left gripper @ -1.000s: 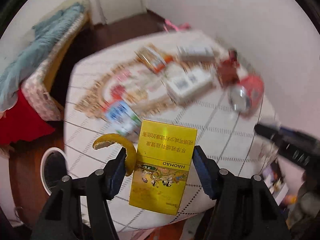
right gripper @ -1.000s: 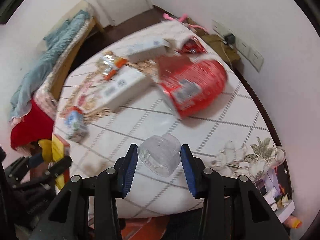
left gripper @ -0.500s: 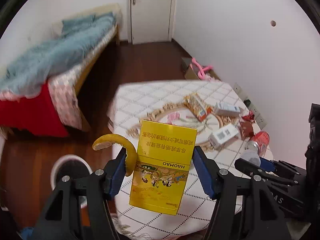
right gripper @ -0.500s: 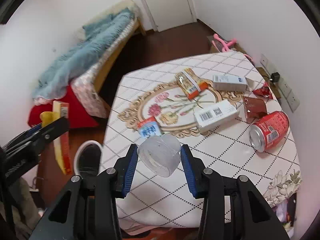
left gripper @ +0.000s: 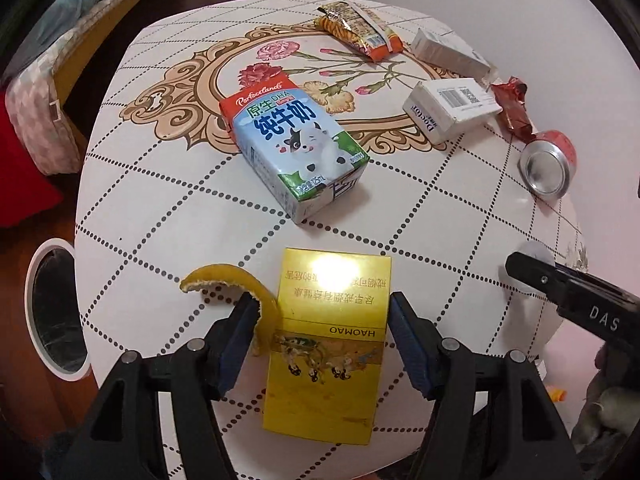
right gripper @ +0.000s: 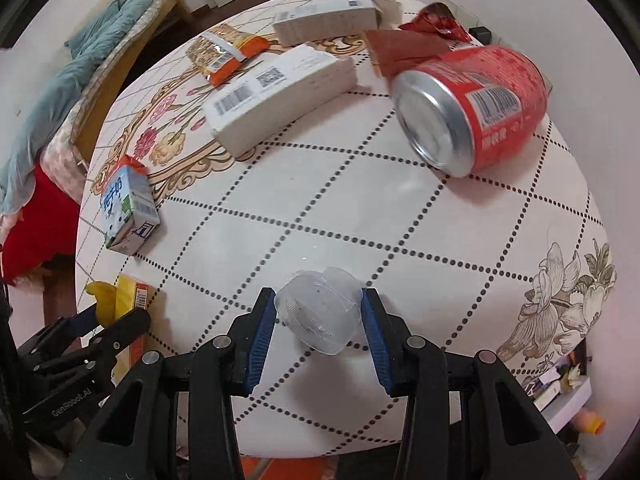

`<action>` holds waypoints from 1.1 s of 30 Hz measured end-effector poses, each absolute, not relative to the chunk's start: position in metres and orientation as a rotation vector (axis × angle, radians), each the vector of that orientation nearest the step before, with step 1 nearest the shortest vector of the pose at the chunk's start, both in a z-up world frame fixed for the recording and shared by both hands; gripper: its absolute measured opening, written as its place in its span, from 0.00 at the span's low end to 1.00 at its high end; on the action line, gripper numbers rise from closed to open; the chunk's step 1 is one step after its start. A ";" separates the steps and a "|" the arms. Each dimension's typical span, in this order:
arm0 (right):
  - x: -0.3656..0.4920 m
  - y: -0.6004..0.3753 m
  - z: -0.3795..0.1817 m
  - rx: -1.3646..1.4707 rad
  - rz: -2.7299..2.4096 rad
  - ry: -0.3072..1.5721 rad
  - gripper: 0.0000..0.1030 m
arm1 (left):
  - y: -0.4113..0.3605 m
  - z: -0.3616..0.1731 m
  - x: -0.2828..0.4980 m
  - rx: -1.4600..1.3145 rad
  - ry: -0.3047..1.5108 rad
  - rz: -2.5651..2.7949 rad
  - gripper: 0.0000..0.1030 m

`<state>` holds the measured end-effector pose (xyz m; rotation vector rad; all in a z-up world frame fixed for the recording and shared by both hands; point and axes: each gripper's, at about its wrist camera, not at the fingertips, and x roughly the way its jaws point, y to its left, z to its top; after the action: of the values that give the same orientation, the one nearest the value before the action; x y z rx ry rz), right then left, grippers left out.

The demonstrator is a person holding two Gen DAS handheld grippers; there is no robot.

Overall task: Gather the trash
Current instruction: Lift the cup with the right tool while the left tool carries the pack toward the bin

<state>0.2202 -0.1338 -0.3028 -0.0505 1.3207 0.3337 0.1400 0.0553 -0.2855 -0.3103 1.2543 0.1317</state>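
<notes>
Both grippers have dropped close over the counter (left gripper: 168, 208). Left gripper (left gripper: 322, 316) clamps yellow box (left gripper: 328, 344) and peel (left gripper: 240, 284); right gripper (right gripper: 318, 314) clamps clear cup (right gripper: 318, 312). Only the left view shows the bin (left gripper: 52, 308).

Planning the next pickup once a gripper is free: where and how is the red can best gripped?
Grip the red can across its round body, mid-length, coming down from above. It lies on its side on the table, silver base toward the right wrist camera, so the curved flanks are probably the easiest faces for the jaws. The crumpled red wrapper sits close behind, so stay off that far end.
</notes>
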 end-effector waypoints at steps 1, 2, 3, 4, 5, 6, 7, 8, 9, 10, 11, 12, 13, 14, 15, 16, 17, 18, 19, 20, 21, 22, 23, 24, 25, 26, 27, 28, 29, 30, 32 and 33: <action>0.220 -0.135 -0.302 -0.044 0.342 1.320 0.45 | 0.055 -0.285 0.141 -0.320 1.262 0.131 0.62; 0.219 -0.136 -0.302 -0.039 0.349 1.322 0.45 | 0.056 -0.284 0.142 -0.332 1.266 0.127 0.62; 0.219 -0.137 -0.302 -0.038 0.357 1.324 0.45 | 0.059 -0.283 0.141 -0.355 1.266 0.120 0.63; 0.219 -0.139 -0.300 -0.033 0.367 1.322 0.45 | 0.063 -0.279 0.140 -0.381 1.259 0.126 0.65; 0.219 -0.140 -0.298 -0.028 0.375 1.320 0.45 | 0.069 -0.276 0.139 -0.400 1.256 0.138 0.68; 0.220 -0.138 -0.297 -0.025 0.379 1.319 0.45 | 0.074 -0.273 0.137 -0.420 1.250 0.148 0.68; 0.219 -0.138 -0.295 -0.018 0.387 1.317 0.45 | 0.077 -0.268 0.135 -0.432 1.242 0.152 0.68; 0.219 -0.139 -0.294 -0.011 0.393 1.315 0.45 | 0.082 -0.265 0.134 -0.439 1.238 0.165 0.69; 0.219 -0.139 -0.293 -0.004 0.397 1.316 0.45 | 0.085 -0.262 0.132 -0.440 1.234 0.180 0.71; 0.218 -0.139 -0.291 0.006 0.403 1.316 0.45 | 0.088 -0.259 0.130 -0.441 1.233 0.186 0.73; 0.217 -0.141 -0.290 0.018 0.409 1.315 0.45 | 0.091 -0.257 0.127 -0.446 1.235 0.192 0.77; 0.216 -0.142 -0.288 0.027 0.413 1.312 0.45 | 0.094 -0.255 0.122 -0.456 1.239 0.198 0.81; 0.215 -0.142 -0.287 0.033 0.417 1.310 0.45 | 0.094 -0.253 0.118 -0.466 1.239 0.198 0.82; 0.214 -0.142 -0.286 0.038 0.421 1.310 0.45 | 0.092 -0.252 0.112 -0.470 1.234 0.190 0.82; 0.212 -0.143 -0.285 0.043 0.424 1.308 0.45 | 0.089 -0.253 0.107 -0.462 1.236 0.191 0.82; 0.211 -0.143 -0.285 0.045 0.427 1.306 0.45 | 0.084 -0.254 0.103 -0.446 1.242 0.196 0.82; 0.210 -0.144 -0.285 0.046 0.428 1.305 0.45 | 0.076 -0.259 0.101 -0.423 1.254 0.191 0.82; 0.209 -0.144 -0.286 0.049 0.427 1.306 0.45 | 0.071 -0.264 0.101 -0.408 1.270 0.186 0.82; 0.209 -0.143 -0.287 0.050 0.425 1.310 0.45 | 0.065 -0.271 0.103 -0.393 1.290 0.183 0.82; 0.208 -0.143 -0.289 0.049 0.423 1.313 0.45 | 0.060 -0.277 0.103 -0.381 1.303 0.186 0.82; 0.208 -0.144 -0.291 0.044 0.418 1.315 0.45 | 0.055 -0.284 0.103 -0.367 1.316 0.196 0.82; 0.208 -0.144 -0.292 0.039 0.415 1.317 0.45 | 0.051 -0.290 0.104 -0.358 1.325 0.202 0.82; 0.208 -0.145 -0.293 0.034 0.410 1.318 0.45 | 0.046 -0.293 0.105 -0.340 1.325 0.217 0.81; 0.207 -0.146 -0.294 0.029 0.404 1.319 0.45 | 0.041 -0.291 0.105 -0.310 1.297 0.227 0.78; 0.207 -0.147 -0.295 0.025 0.398 1.319 0.45 | 0.036 -0.291 0.106 -0.296 1.285 0.228 0.70; 0.207 -0.149 -0.295 0.023 0.394 1.319 0.45 | 0.033 -0.290 0.106 -0.269 1.282 0.251 0.58; 0.207 -0.151 -0.295 0.023 0.390 1.317 0.45 | 0.029 -0.288 0.106 -0.250 1.272 0.257 0.53; 0.206 -0.153 -0.294 0.021 0.386 1.313 0.45 | 0.028 -0.285 0.105 -0.251 1.267 0.253 0.53; 0.206 -0.154 -0.292 0.018 0.383 1.307 0.45 | 0.027 -0.282 0.104 -0.258 1.260 0.246 0.53; 0.205 -0.155 -0.289 0.014 0.380 1.298 0.45 | 0.025 -0.277 0.103 -0.251 1.244 0.251 0.53; 0.203 -0.157 -0.282 0.010 0.382 1.280 0.45 | 0.019 -0.263 0.100 -0.224 1.211 0.254 0.53; 0.202 -0.157 -0.278 0.006 0.381 1.269 0.45 | 0.018 -0.254 0.099 -0.220 1.191 0.249 0.53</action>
<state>0.2022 -0.1569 -0.2777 0.0063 1.2687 0.3813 0.0986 0.0177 -0.2540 -0.2203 1.1909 0.2489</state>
